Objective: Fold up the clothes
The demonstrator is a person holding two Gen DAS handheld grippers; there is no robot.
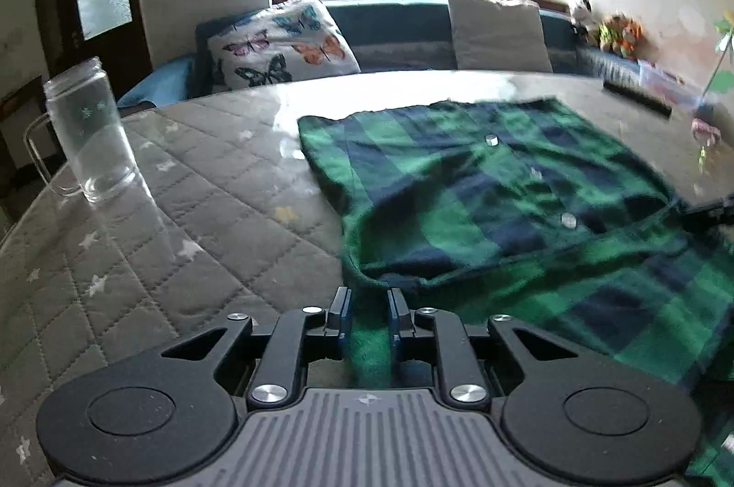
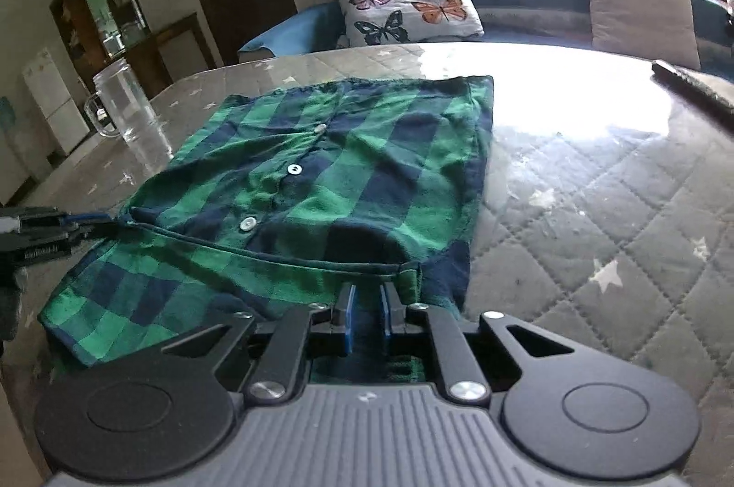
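A green and navy plaid shirt (image 1: pixel 504 189) (image 2: pixel 348 166) lies buttons-up on the quilted table cover (image 1: pixel 206 189) (image 2: pixel 596 189). Its near part is doubled over, and the folded hem runs taut between both grippers. My left gripper (image 1: pixel 369 303) is shut on the left end of that fold, with green cloth filling the gap between its pads. The right wrist view shows it from the side (image 2: pixel 87 223) at the fold's corner. My right gripper (image 2: pixel 367 299) is shut on dark cloth at the fold's right end. Its tip appears at the left wrist view's right edge (image 1: pixel 706 209).
A tall glass mug (image 1: pixel 87 129) (image 2: pixel 128 106) stands on the table left of the shirt. A black remote (image 1: pixel 637 97) (image 2: pixel 688 79) lies at the far right. Beyond the table is a sofa with a butterfly pillow (image 1: pixel 280 42) (image 2: pixel 408 1). A small flower vase (image 1: pixel 706 129) stands far right.
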